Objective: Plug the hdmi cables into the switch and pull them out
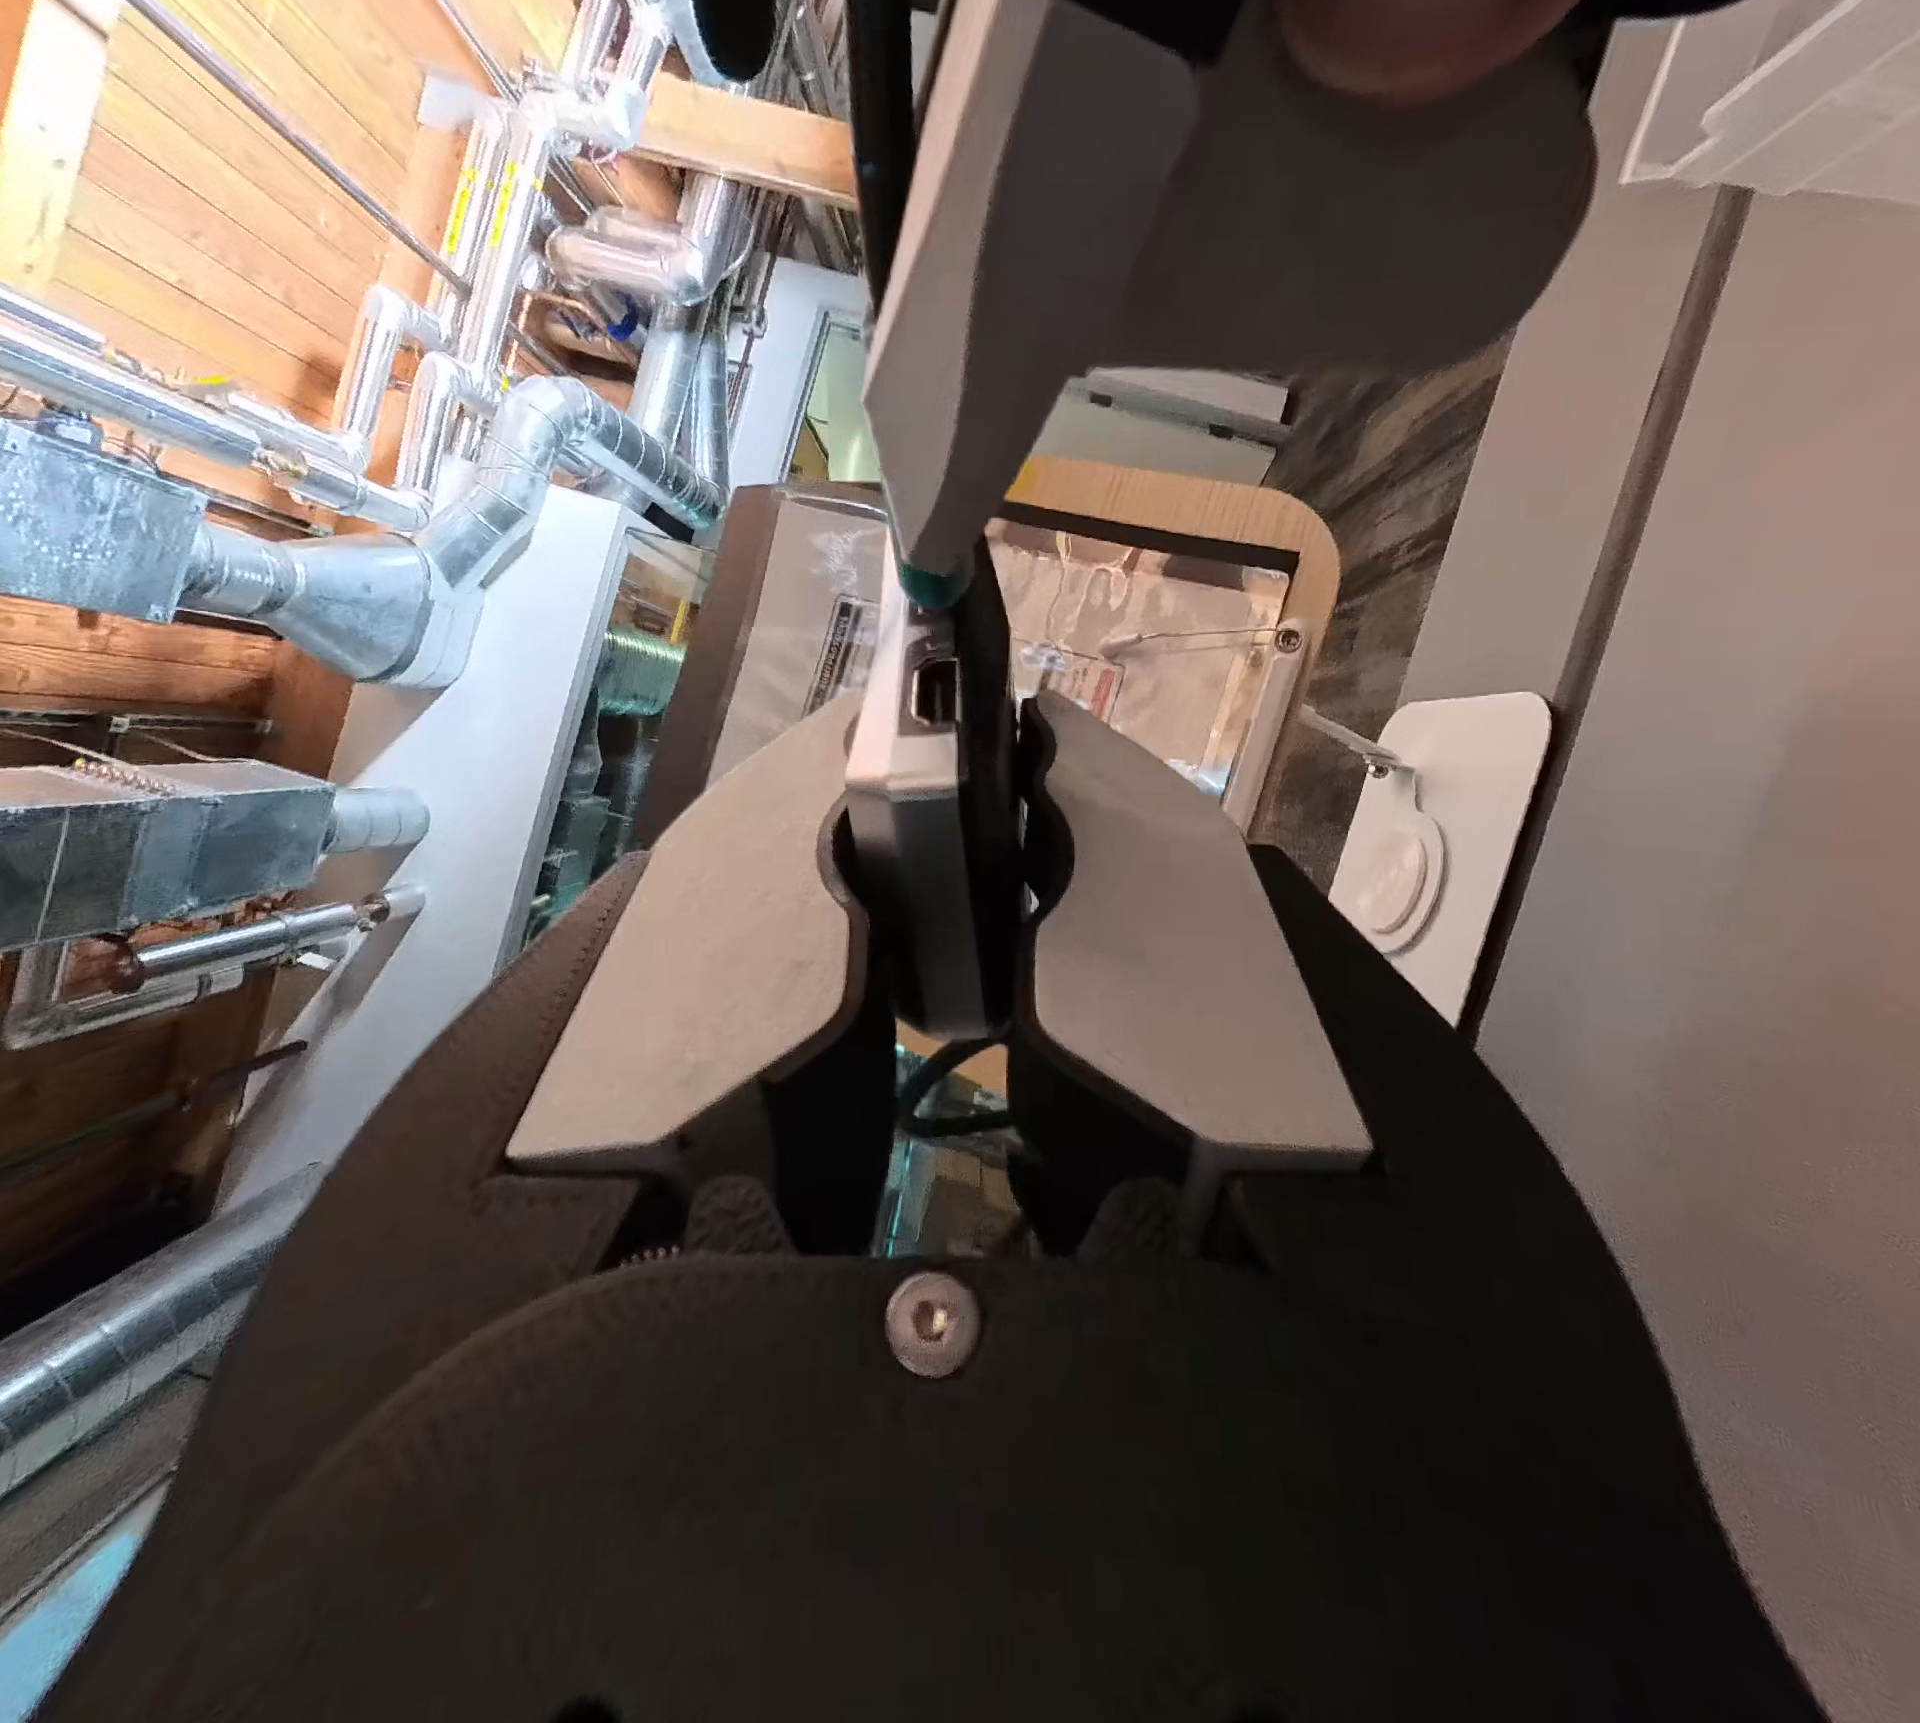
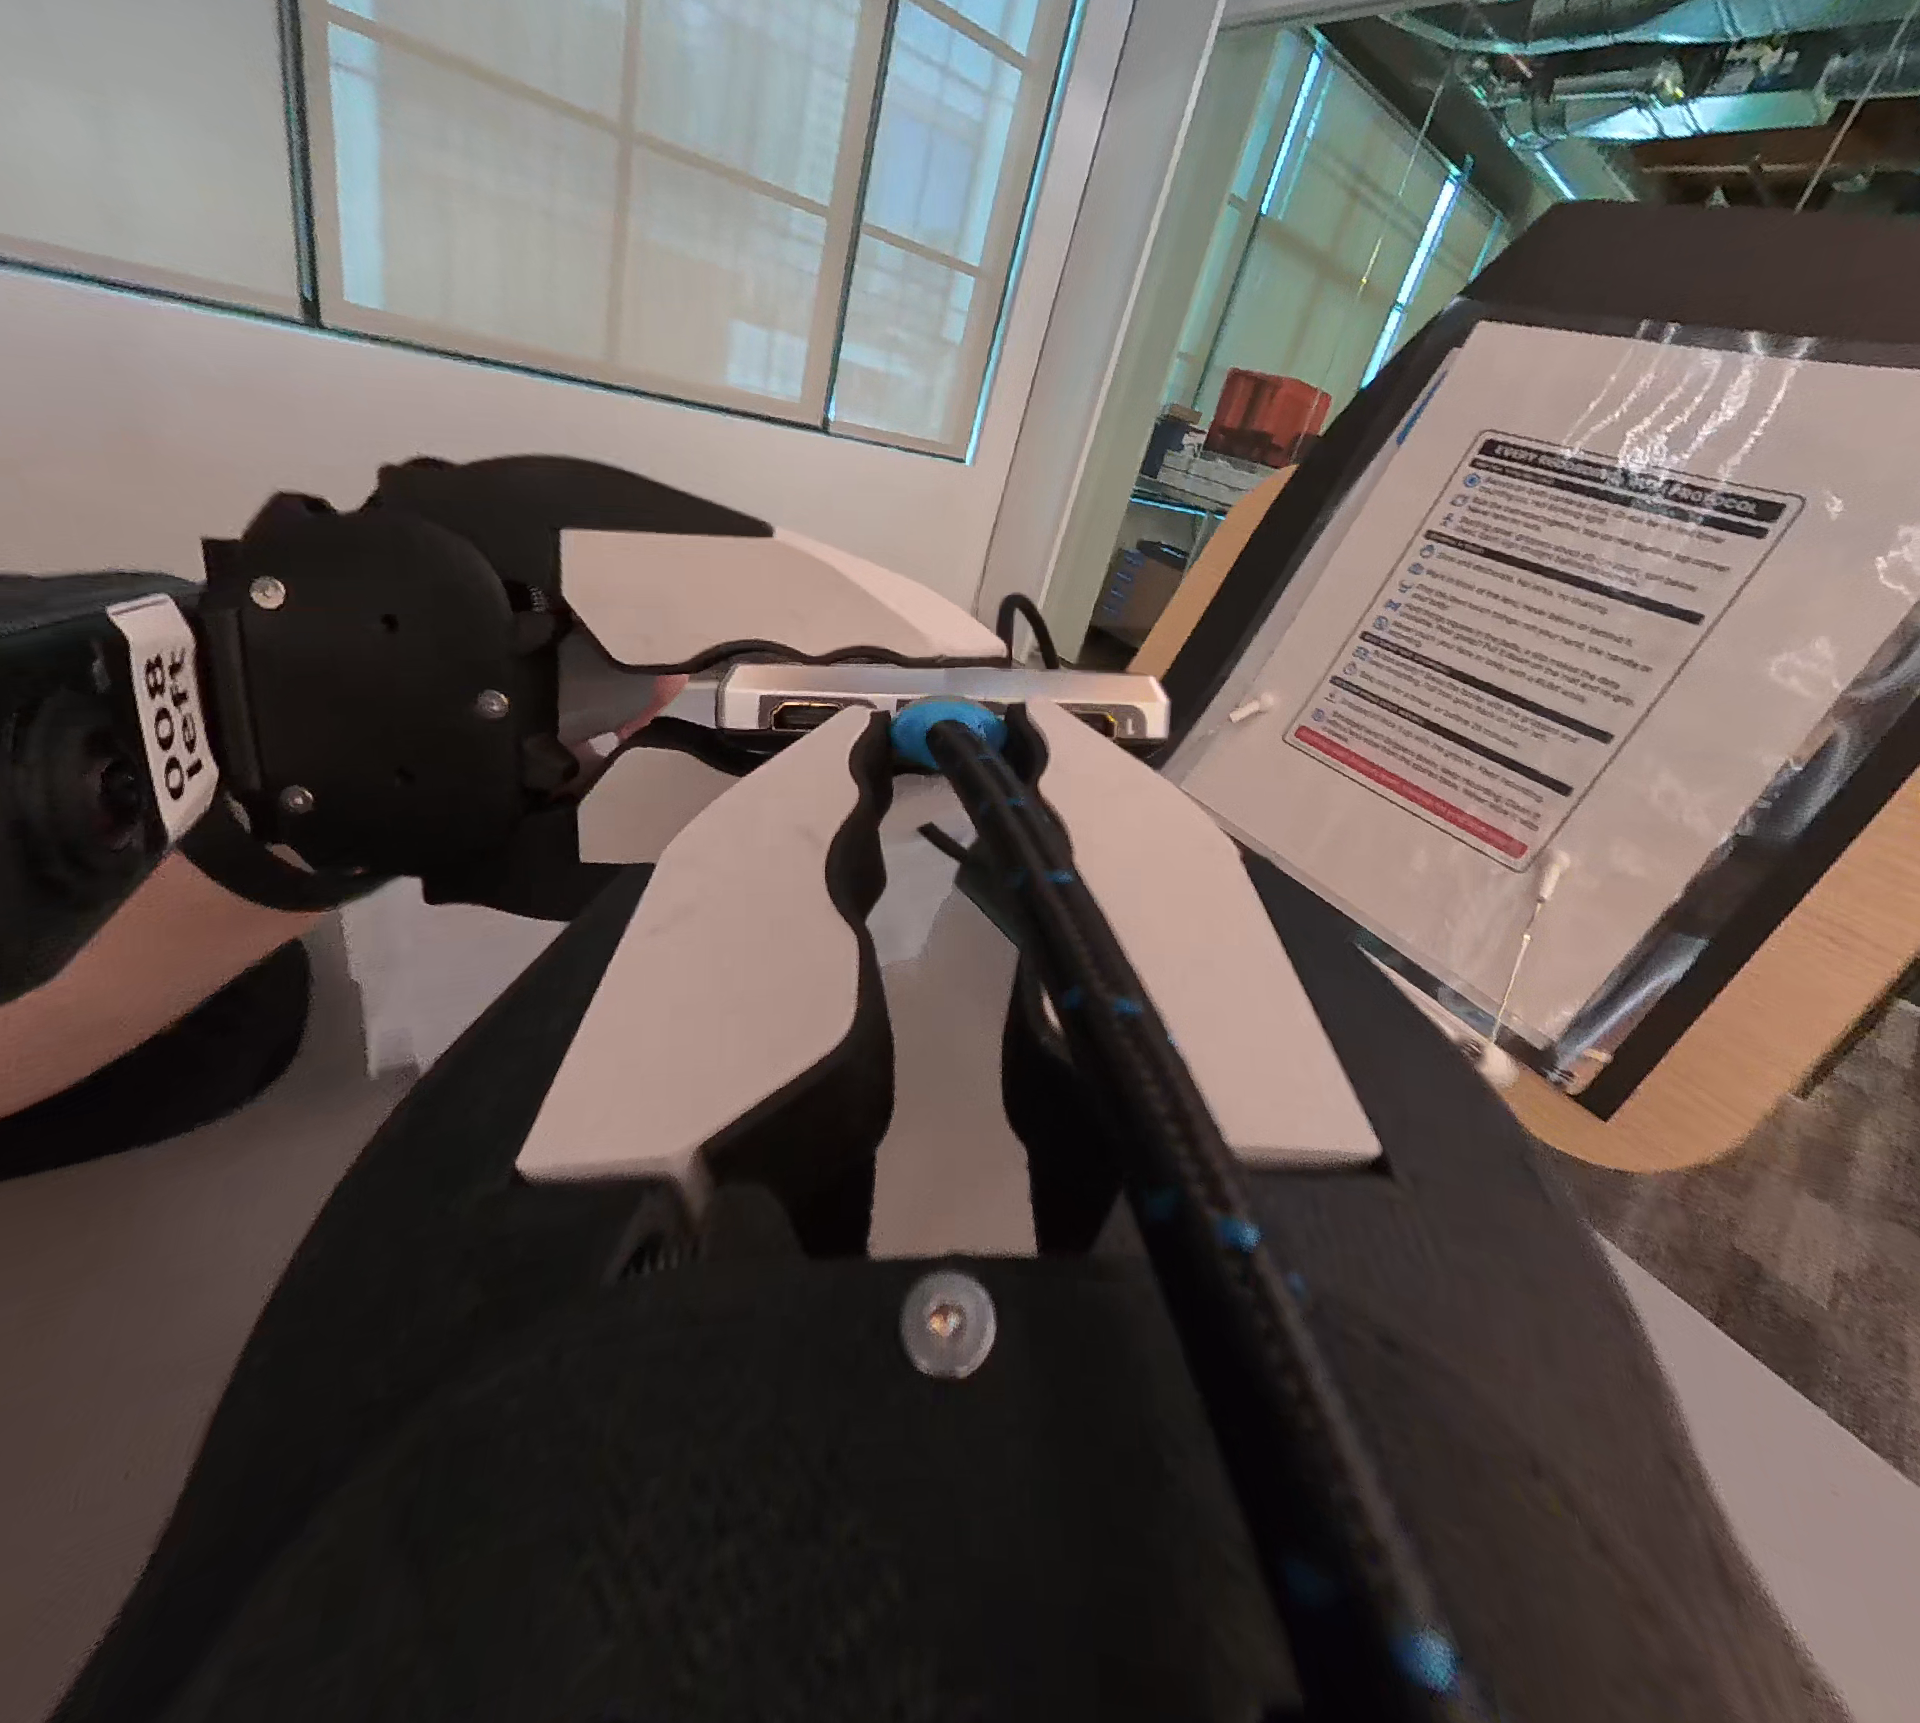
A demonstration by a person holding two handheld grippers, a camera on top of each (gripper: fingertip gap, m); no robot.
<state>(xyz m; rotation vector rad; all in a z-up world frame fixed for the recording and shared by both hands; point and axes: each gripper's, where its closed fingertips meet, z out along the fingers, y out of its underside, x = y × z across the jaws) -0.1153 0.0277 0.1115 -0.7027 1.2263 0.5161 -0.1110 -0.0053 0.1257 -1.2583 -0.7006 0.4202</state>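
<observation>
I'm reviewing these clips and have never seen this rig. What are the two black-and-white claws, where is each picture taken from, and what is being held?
There is no robot here: a person holds a two-finger tool in each hand, and each tool carries a camera looking along its fingers.

In the left wrist view, the left tool is shut on the switch, a slim silver box with ports along one edge.

In the right wrist view, the right tool is shut on the blue-collared plug of a black braided hdmi cable, at the middle port of the switch; the ports either side are empty. The left tool shows at left there.

Behind stands a laminated instruction sheet. Whether the plug is fully seated, I cannot tell.
</observation>
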